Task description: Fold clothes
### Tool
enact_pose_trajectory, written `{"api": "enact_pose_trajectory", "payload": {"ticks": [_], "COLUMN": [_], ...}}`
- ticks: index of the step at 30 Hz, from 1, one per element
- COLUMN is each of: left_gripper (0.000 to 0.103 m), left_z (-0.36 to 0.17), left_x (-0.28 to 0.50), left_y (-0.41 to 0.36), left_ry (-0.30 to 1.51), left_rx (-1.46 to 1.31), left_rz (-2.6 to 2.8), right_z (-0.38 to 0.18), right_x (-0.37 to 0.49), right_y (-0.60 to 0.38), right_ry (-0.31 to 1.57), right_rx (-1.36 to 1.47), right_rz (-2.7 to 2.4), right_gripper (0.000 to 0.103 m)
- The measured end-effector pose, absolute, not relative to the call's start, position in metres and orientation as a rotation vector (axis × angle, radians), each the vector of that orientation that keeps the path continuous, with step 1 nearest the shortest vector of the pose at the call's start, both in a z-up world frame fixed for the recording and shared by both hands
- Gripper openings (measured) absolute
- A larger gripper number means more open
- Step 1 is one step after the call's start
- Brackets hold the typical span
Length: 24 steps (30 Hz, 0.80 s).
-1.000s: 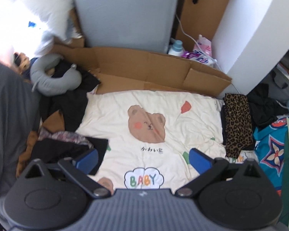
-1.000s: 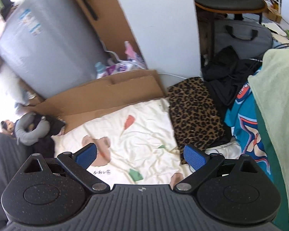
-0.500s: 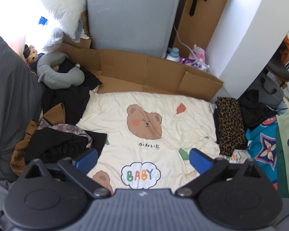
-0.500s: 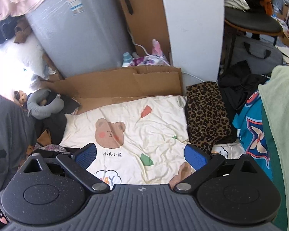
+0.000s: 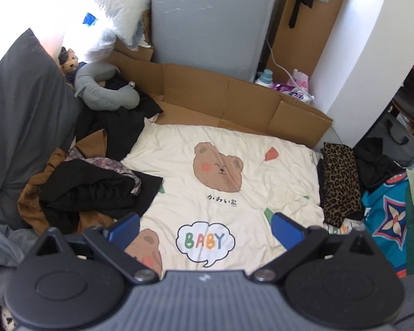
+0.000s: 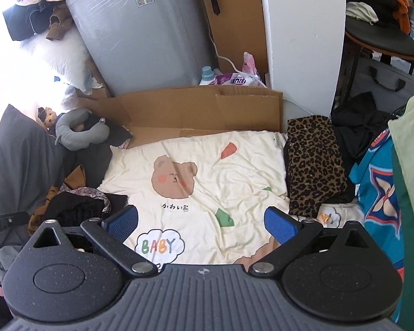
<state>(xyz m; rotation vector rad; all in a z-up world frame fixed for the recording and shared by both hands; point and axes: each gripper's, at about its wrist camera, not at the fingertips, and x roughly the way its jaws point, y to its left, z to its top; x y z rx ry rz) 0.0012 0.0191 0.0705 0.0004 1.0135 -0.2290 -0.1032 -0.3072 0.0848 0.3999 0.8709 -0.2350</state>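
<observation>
A heap of unfolded clothes (image 5: 91, 187), black, brown and floral, lies at the left edge of a cream bear-print blanket (image 5: 223, 193). A folded leopard-print garment (image 5: 339, 182) rests at the blanket's right edge, with black clothes (image 5: 378, 162) behind it. My left gripper (image 5: 204, 227) hangs open above the blanket's near part, holding nothing. In the right wrist view the heap (image 6: 80, 204) sits left, the leopard garment (image 6: 312, 162) right, and my right gripper (image 6: 201, 223) is open and empty over the blanket (image 6: 207, 182).
Flattened cardboard (image 5: 234, 104) lines the blanket's far side, backed by a grey appliance (image 5: 207, 19) and a white wall (image 5: 367, 55). A grey neck pillow (image 5: 102, 88) and dark cushion (image 5: 22, 110) lie left. A teal patterned cloth (image 5: 386, 220) and pale green fabric (image 6: 411, 165) lie right.
Both grippers have risen and pulled back, so more of the room and blanket shows. Both stay open and empty. Nothing on the blanket has moved.
</observation>
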Motion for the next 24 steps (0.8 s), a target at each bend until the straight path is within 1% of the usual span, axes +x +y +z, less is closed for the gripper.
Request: {"api": "enact_pose_trajectory", "payload": {"ticks": [8,16,24], "left_gripper": [0.102,0.102,0.102], "left_z": [0.052,0.042,0.027], "left_x": [-0.009,-0.023,-0.028], "left_y": [0.013,0.009,-0.014], "left_ry": [1.023,0.991,0.987], "left_rx": [-0.029,-0.053,-0.019], "left_rz": [-0.152,-0.083,-0.096], "right_z": [0.074,0.058,0.052], "right_x": [-0.111,-0.110,-0.105], "right_y": [-0.300,-0.291,-0.284], "right_ry": [0.873,0.902,0.926], "right_rx": [0.385,0.360,0.345], "right_rz": [-0.207,-0.171,-0.173], "right_gripper": [0.101,0.101,0.101]}}
